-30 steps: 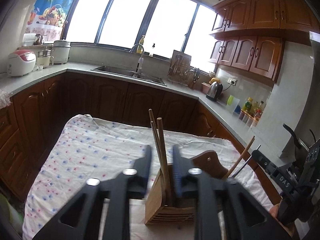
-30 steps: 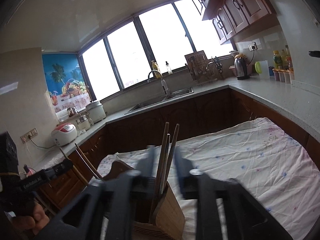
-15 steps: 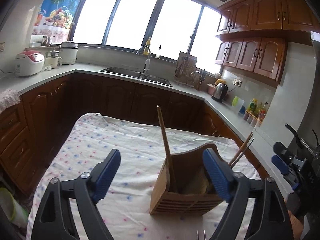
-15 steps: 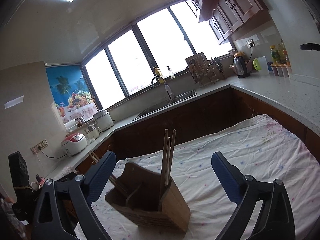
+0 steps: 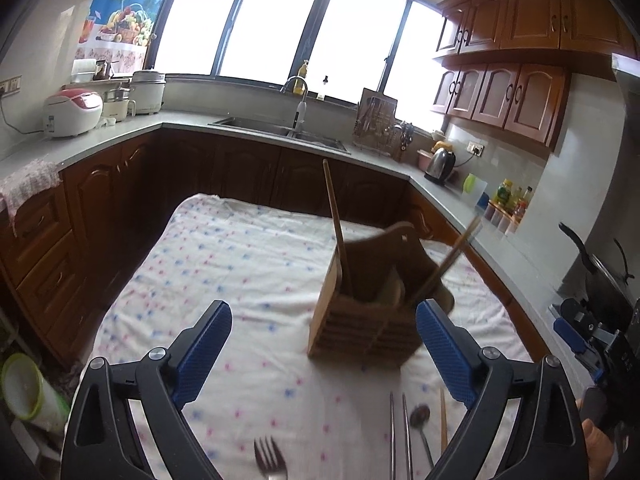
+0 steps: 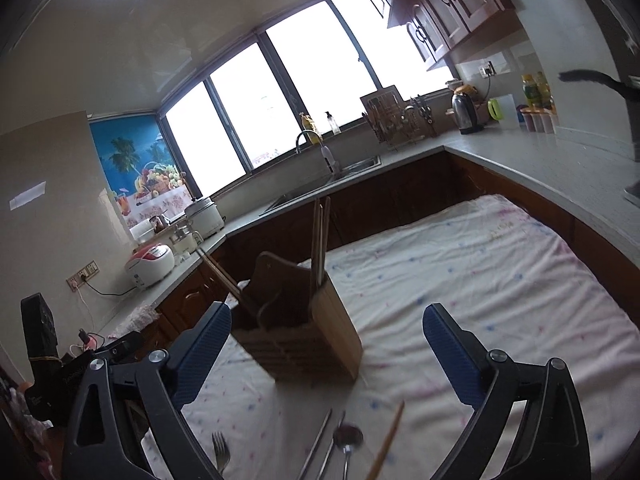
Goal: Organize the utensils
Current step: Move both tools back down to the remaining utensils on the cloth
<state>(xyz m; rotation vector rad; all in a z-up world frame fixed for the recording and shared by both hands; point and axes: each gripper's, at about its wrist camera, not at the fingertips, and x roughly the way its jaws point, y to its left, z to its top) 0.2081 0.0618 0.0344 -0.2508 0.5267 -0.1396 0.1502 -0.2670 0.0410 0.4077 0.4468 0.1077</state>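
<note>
Wooden chopsticks (image 5: 336,236) already stand in the slatted bamboo utensil holder (image 5: 362,330) on the floral tablecloth (image 5: 224,264). Left on the cloth, from left to right, are a metal fork (image 5: 270,460), steel chopsticks (image 5: 398,436), a small metal spoon (image 5: 420,420) and one wooden chopstick (image 5: 443,420). The left gripper (image 5: 324,344) and right gripper (image 6: 326,344) have just been opening; their jaws stand spread, nothing between them.

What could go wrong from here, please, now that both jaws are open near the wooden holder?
1. The chopsticks stand tall and loose in the wooden utensil holder; a passing gripper could tip them, or the holder.
2. The fork, spoon and single chopstick lie close together on the wrinkled tablecloth; wide jaws might catch two at once.
</note>
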